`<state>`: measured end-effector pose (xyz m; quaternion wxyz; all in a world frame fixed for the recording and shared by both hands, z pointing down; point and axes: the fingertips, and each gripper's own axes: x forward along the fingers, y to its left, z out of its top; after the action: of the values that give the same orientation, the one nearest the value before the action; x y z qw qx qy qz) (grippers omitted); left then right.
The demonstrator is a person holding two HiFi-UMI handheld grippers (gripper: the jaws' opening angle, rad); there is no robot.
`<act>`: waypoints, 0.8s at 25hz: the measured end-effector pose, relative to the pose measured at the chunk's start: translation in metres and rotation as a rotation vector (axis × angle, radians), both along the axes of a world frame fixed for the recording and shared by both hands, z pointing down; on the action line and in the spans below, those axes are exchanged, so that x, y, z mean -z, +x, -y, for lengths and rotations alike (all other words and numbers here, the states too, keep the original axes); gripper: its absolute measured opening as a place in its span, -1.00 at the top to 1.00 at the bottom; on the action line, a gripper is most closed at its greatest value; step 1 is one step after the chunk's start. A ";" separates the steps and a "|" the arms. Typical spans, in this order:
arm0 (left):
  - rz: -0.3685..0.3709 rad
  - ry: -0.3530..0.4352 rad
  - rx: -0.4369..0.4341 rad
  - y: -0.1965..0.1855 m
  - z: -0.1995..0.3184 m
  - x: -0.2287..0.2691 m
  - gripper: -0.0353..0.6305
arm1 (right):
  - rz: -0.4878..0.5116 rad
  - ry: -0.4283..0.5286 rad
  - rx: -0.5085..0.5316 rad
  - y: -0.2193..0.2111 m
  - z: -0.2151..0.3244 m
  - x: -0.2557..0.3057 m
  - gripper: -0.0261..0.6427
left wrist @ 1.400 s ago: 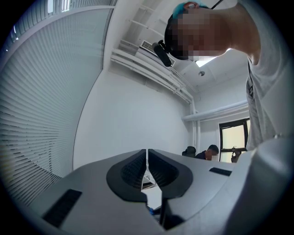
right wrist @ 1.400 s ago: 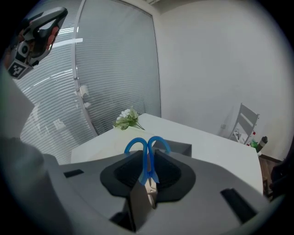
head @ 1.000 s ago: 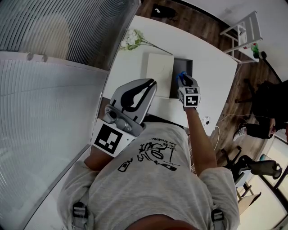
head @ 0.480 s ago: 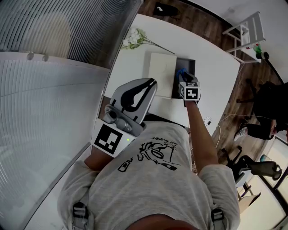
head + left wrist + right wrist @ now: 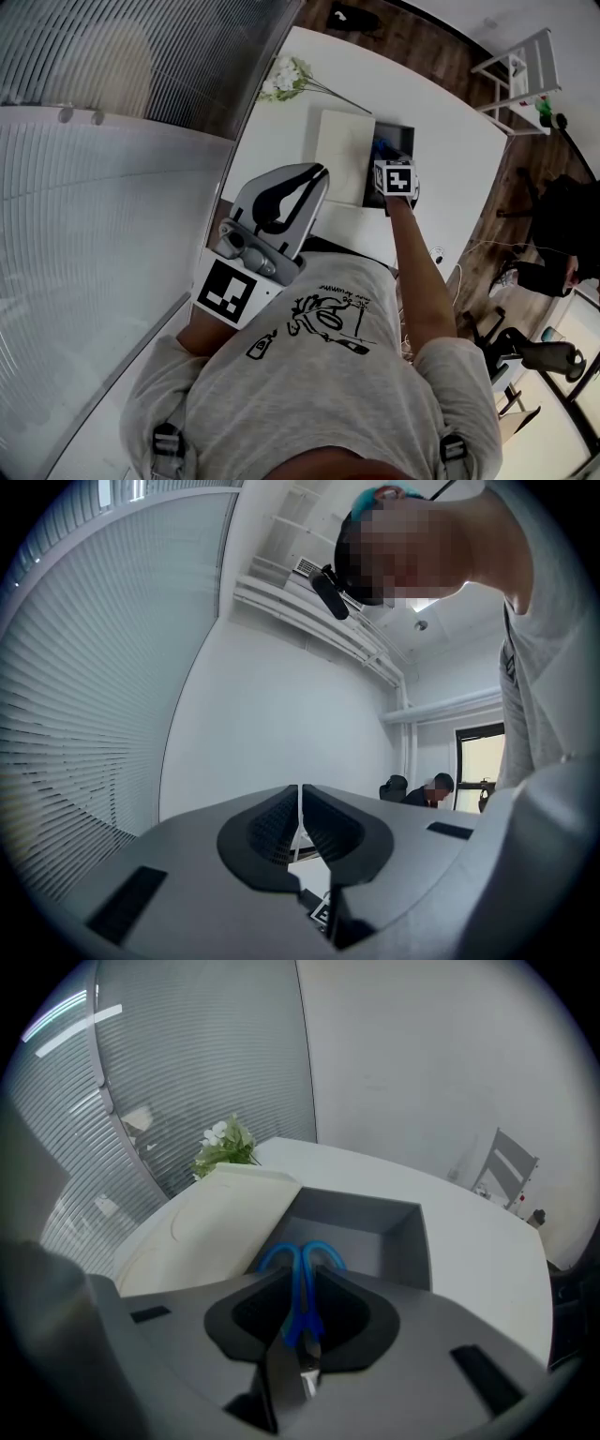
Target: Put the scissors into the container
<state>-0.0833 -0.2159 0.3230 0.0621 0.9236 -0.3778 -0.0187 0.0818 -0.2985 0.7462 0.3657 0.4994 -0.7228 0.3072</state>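
Observation:
My right gripper (image 5: pixel 300 1283) is shut on blue-handled scissors (image 5: pixel 302 1269), handles pointing forward, blades back between the jaws. It hovers over the near edge of an open grey container (image 5: pixel 398 1241) on the white table. In the head view the right gripper (image 5: pixel 391 164) reaches over the container (image 5: pixel 405 139), the scissors' blue handles (image 5: pixel 380 150) just showing. My left gripper (image 5: pixel 292 180) is held up near the person's chest, jaws together with nothing between them; its own view of the left gripper (image 5: pixel 300 803) faces the ceiling.
A cream lid (image 5: pixel 211 1218) lies against the container's left side, also seen as the lid (image 5: pixel 340 145). White flowers (image 5: pixel 286 80) lie at the table's far left. A white chair (image 5: pixel 506 1176) stands beyond the table (image 5: pixel 478 1232). People sit in the background.
My right gripper has moved forward with the scissors, from short of the container to over it. The left gripper has stayed still.

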 end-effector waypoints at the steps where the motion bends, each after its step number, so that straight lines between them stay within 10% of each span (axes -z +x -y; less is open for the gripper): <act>1: 0.003 -0.001 0.003 -0.002 0.001 0.000 0.80 | -0.003 -0.010 -0.003 0.000 0.001 -0.003 0.66; 20: 0.011 -0.014 0.046 -0.013 0.002 -0.004 0.80 | -0.020 -0.074 -0.010 -0.003 0.004 -0.022 0.64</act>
<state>-0.0958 -0.2177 0.3275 0.0661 0.9144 -0.3993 -0.0125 0.0792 -0.3024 0.7678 0.3898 0.4921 -0.7047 0.3306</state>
